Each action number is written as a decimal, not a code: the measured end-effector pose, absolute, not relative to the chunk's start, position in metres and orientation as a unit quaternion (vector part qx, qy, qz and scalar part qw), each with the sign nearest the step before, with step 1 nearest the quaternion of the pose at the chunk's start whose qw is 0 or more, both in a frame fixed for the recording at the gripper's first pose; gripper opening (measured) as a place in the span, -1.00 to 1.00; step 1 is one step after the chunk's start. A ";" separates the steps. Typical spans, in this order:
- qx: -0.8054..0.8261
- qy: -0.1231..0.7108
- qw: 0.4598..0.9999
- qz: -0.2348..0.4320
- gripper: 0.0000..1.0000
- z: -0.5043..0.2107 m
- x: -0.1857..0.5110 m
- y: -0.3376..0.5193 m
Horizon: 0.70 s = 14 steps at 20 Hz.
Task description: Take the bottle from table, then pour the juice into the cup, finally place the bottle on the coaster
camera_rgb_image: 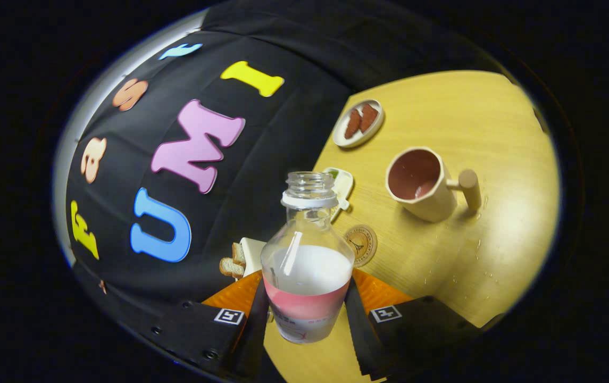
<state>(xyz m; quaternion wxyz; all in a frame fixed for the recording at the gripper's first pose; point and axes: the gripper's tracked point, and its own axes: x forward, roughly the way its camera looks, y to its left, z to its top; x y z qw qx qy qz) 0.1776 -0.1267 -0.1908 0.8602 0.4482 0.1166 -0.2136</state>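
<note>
**Kid:** So, how far along is the job?

**Helper:** I think the pouring part is done or nearly done. The gripper [307, 308] has the bottle [307, 266] squeezed between its two fingers, one finger on each side of it. The cap is off. The cup [422, 183] has a little pink juice at the bottom.

**Kid:** What is left?

**Helper:** The bottle needs to go on the coaster [360, 243]. Nothing sits on the coaster yet.

**Kid:** Where is the coaster?

**Helper:** On the wooden table [495, 159], just past the bottle, at about one o'clock from it. The cup is farther off, at about two o'clock, with its handle pointing away from the bottle.

**Kid:** What does the bottle look like?

**Helper:** It is clear plastic with a white ring at the neck. It has a pink and white label low down. The drink inside looks milky white and fills about half. The whole picture is tipped, so I cannot tell if the bottle is straight up.

**Kid:** Any mess?

**Helper:** A few small drops shine on the table near the cup.
</note>
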 end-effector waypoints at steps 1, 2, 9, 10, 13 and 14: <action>0.411 0.118 0.880 -0.207 0.42 -0.187 0.180 -0.123; 0.374 0.129 0.896 -0.201 0.42 -0.187 0.181 -0.119; 0.075 0.147 0.970 -0.177 0.42 -0.180 0.222 -0.108; 0.040 0.141 0.974 -0.174 0.42 -0.182 0.232 -0.110; -0.046 0.137 0.974 -0.174 0.42 -0.199 0.252 -0.115; -0.061 0.143 0.972 -0.175 0.42 -0.209 0.256 -0.117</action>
